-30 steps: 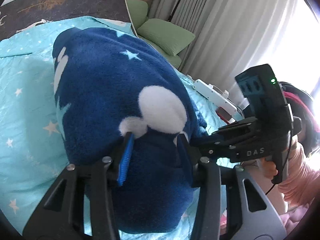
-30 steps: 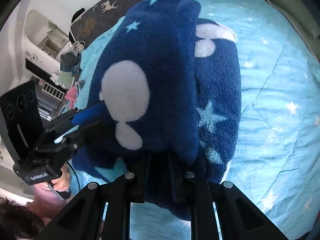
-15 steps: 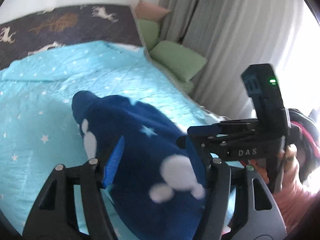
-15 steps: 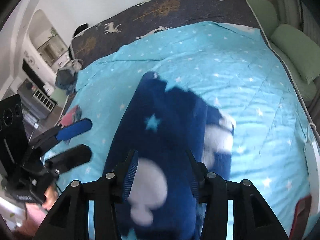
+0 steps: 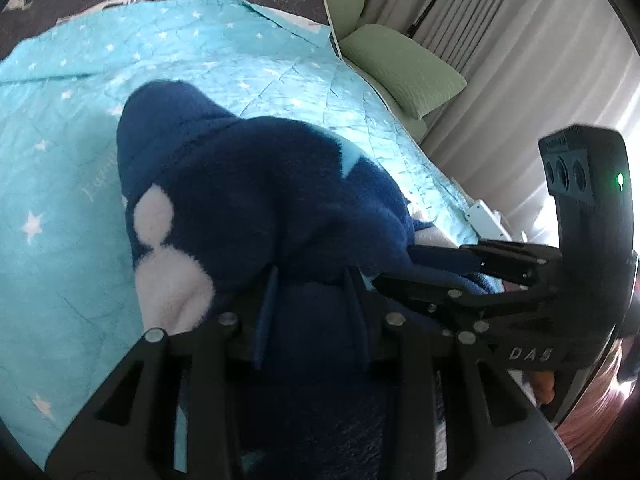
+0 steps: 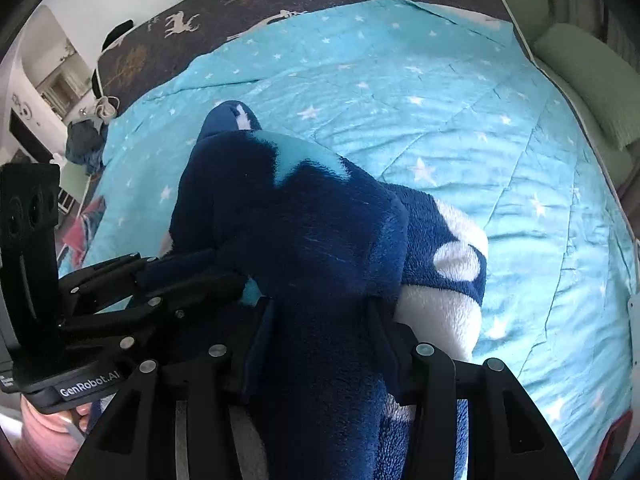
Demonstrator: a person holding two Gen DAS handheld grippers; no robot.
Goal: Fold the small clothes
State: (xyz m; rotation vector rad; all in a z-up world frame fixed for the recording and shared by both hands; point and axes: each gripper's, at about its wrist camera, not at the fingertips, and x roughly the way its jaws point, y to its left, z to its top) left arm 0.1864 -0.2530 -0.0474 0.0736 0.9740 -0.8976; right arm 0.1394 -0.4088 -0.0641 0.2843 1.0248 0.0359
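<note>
The left gripper [image 5: 310,280] has its fingers [image 5: 262,320] closed on a thick fold of the navy fleece garment [image 5: 248,200], which bunches up ahead of them over the turquoise star quilt [image 5: 60,152]. The right gripper [image 6: 324,308] likewise pinches the fleece between its fingers [image 6: 256,332], close beside the left. Beyond and right of the fingers lie green pillows [image 5: 400,68].

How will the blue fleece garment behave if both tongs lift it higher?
Probably floppy: the blue fleece garment bunches and droops between the left tongs and right tongs. Likely light, and its thick pile should resist slipping.
</note>
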